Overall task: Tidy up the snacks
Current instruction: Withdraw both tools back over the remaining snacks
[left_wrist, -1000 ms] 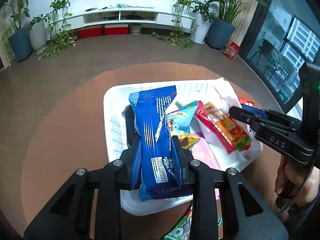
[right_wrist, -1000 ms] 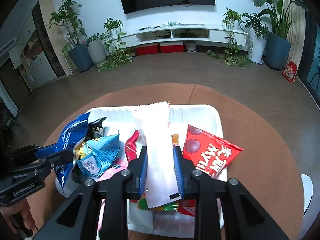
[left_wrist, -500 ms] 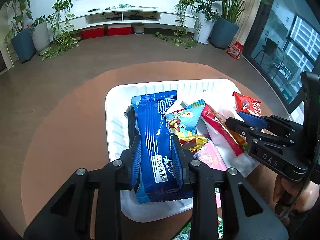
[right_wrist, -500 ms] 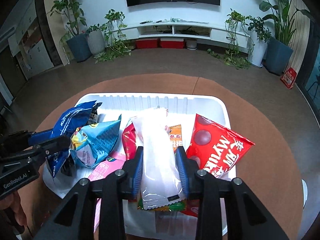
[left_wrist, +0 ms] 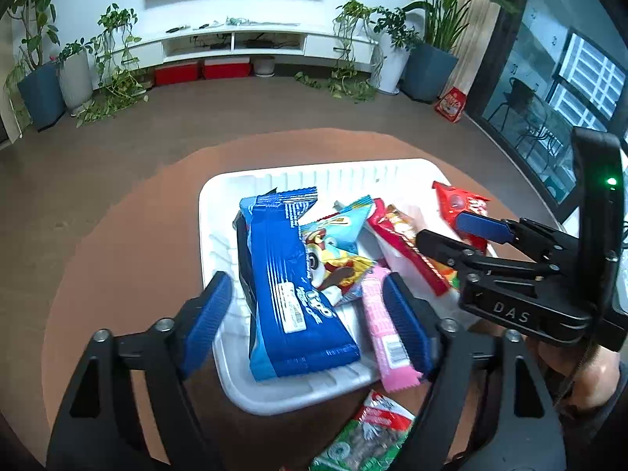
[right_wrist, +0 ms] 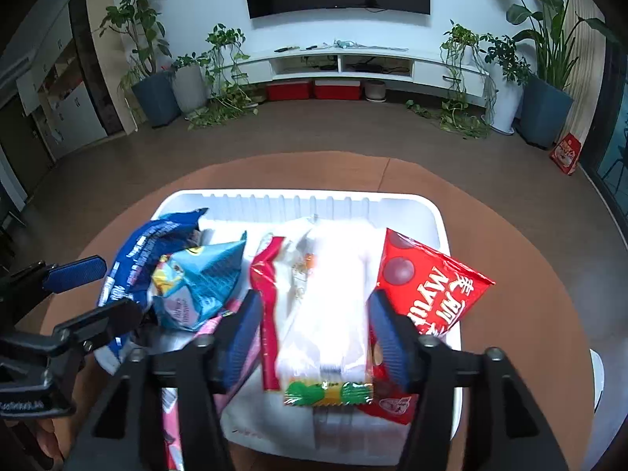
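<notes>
A white tray [left_wrist: 219,212] [right_wrist: 396,204] on the round brown table holds several snack packs. My left gripper [left_wrist: 306,322] is open, its jaws wide on either side of a blue cookie pack [left_wrist: 290,274] that lies in the tray's left part. My right gripper [right_wrist: 314,333] is open over a clear white pack [right_wrist: 333,294] lying in the tray's middle. Beside these lie a light blue triangular pack [right_wrist: 200,286], a red candy bag [right_wrist: 428,286], a long red pack [left_wrist: 408,247] and a pink bar [left_wrist: 382,329].
A green and red packet [left_wrist: 365,439] lies on the table in front of the tray. The right gripper shows in the left wrist view [left_wrist: 447,231]; the left one shows in the right wrist view [right_wrist: 94,294]. Planters and a TV shelf stand far behind.
Both grippers have opened. The blue cookie pack dropped from the left jaws into the tray, and the clear white pack dropped from the right jaws onto the pile.
</notes>
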Demonstrator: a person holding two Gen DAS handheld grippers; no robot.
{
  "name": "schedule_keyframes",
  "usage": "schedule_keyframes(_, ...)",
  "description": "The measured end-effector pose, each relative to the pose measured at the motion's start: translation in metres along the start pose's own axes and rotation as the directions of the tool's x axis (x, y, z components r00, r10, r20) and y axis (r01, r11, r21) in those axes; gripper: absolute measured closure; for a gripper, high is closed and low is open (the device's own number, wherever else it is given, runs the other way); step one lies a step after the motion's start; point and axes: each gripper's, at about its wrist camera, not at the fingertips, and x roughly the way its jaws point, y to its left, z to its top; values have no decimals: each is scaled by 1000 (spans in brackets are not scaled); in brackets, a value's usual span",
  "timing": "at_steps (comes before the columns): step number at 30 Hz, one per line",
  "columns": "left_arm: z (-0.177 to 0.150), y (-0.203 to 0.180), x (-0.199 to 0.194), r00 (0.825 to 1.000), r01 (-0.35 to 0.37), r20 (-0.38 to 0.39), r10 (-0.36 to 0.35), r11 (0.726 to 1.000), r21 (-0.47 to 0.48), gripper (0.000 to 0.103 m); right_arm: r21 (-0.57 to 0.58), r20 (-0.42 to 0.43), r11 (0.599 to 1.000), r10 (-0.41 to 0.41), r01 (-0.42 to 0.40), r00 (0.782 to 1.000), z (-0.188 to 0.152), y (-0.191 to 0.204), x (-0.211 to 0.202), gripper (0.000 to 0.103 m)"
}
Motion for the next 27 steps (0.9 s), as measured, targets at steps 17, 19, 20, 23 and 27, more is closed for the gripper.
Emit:
schedule_keyframes(17, -98, -3, -128, 985, -79, 157, 67, 994, 75, 0, 32, 213, 999, 6, -13, 977, -11, -15, -113, 18)
schedule_keyframes(19, -112, 3, -128, 992, -62, 110, 57, 997, 41, 0, 33, 256, 997, -76, 69, 964, -18, -23, -129, 16)
schedule_keyframes(20, -121, 8, -126, 997, -40, 68, 39, 999, 12, 0, 30, 272, 995, -102, 98, 957, -21, -27, -134, 15)
schedule_keyframes(23, -137, 14, -121, 999, -48, 18, 48, 999, -7, 2, 45, 322, 985, -172, 167, 931, -31, -41, -145, 14)
schedule_keyframes(27, -158, 3, -120, 999, -40, -22, 40, 999, 24, 2, 107, 287, 979, -195, 171, 938, -42, -66, -151, 14)
